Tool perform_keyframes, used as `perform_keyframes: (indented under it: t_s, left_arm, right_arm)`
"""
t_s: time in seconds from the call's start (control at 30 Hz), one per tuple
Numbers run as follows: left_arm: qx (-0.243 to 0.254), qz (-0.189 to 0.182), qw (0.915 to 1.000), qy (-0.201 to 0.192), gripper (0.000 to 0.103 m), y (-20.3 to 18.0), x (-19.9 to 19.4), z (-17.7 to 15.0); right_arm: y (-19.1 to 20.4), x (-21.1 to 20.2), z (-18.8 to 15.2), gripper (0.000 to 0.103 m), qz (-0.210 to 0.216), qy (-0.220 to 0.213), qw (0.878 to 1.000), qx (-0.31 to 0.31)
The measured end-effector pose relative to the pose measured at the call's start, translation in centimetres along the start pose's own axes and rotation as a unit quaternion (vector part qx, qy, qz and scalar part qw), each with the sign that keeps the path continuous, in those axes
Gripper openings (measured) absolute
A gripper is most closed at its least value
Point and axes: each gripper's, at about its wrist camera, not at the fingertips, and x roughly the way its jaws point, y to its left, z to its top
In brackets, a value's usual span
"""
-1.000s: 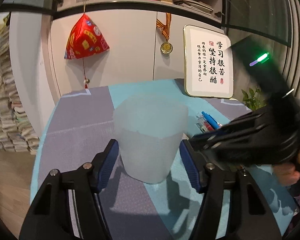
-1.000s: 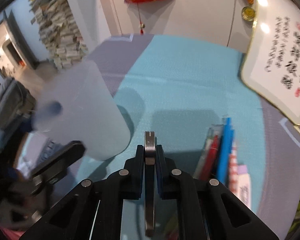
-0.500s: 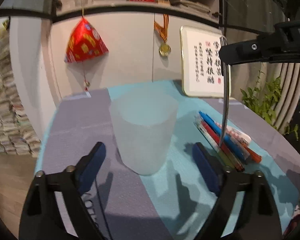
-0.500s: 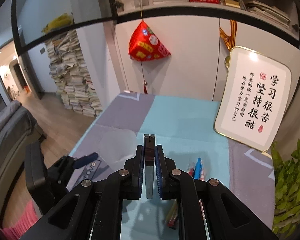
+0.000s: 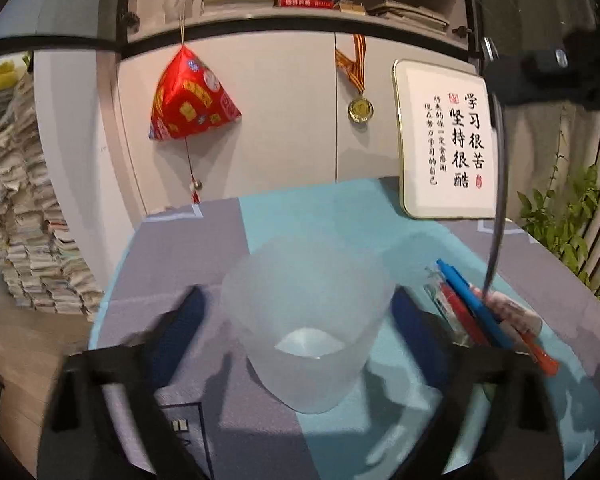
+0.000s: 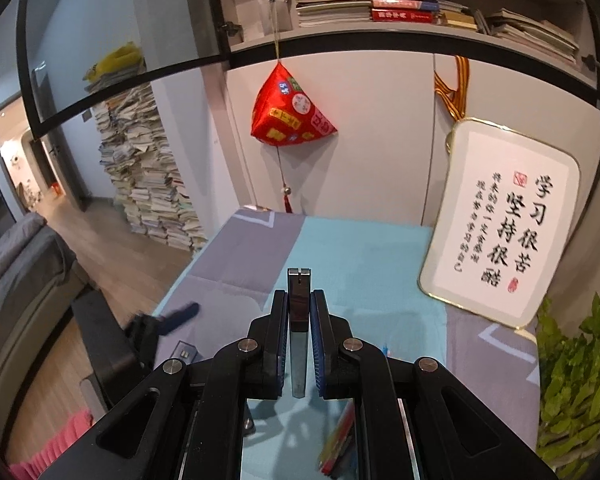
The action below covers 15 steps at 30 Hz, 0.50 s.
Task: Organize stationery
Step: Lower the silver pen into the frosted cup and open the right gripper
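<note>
A frosted translucent cup [image 5: 306,320] stands upright on the table, empty, between the wide-open blue-padded fingers of my left gripper [image 5: 296,320], which do not touch it. My right gripper [image 6: 299,312] is shut on a thin steel ruler [image 6: 299,300], held high above the table; the ruler also shows hanging down in the left wrist view [image 5: 498,200]. Several pens, blue and red [image 5: 472,312], lie in a row on the table right of the cup; part of them shows under my right gripper [image 6: 340,440].
A framed calligraphy board [image 5: 446,144] leans against the cabinet at the table's back right. A red hanging ornament [image 5: 190,100] and a medal [image 5: 360,108] hang on the cabinet. A green plant [image 6: 572,380] stands right of the table. Stacked papers [image 6: 148,184] fill the floor left.
My left gripper let go of the cup, opened wide and drew back a little. My right gripper rose high above the table with the ruler.
</note>
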Motion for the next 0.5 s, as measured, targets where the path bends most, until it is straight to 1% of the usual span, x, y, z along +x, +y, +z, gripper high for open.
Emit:
perform_keyframes:
  t_s: [0.03, 0.13, 0.23, 0.3, 0.4, 0.5]
  left_arm:
    - [-0.005, -0.006, 1.0, 0.005, 0.074, 0.1, 0.1, 0.0]
    - [-0.008, -0.017, 0.9998, -0.005, 0.074, 0.5, -0.4, -0.4]
    - [-0.005, -0.026, 0.9996, -0.006, 0.074, 0.6, -1.0, -0.6]
    - [0.001, -0.032, 0.9995, -0.008, 0.074, 0.7, -1.7, -1.0]
    - [0.004, -0.038, 0.9992, -0.011, 0.075, 0.8, -2.6, -1.6]
    - [0.003, -0.04, 0.9991, -0.012, 0.075, 0.8, -2.6, -1.7]
  right_arm:
    - [0.2, 0.1, 0.3, 0.012, 0.003, -0.001, 1.0, -0.003]
    - [1.1, 0.0, 1.5, 0.012, 0.022, -0.017, 1.0, -0.011]
    - [2.4, 0.0, 2.6, 0.012, 0.051, -0.04, 0.998, -0.012]
    - [3.2, 0.5, 3.1, 0.012, 0.068, -0.047, 0.996, -0.01]
    - [4.7, 2.2, 3.2, 0.012, 0.089, -0.039, 0.995, -0.018]
    - [6.2, 4.8, 1.9, 0.012, 0.085, -0.005, 0.996, -0.038]
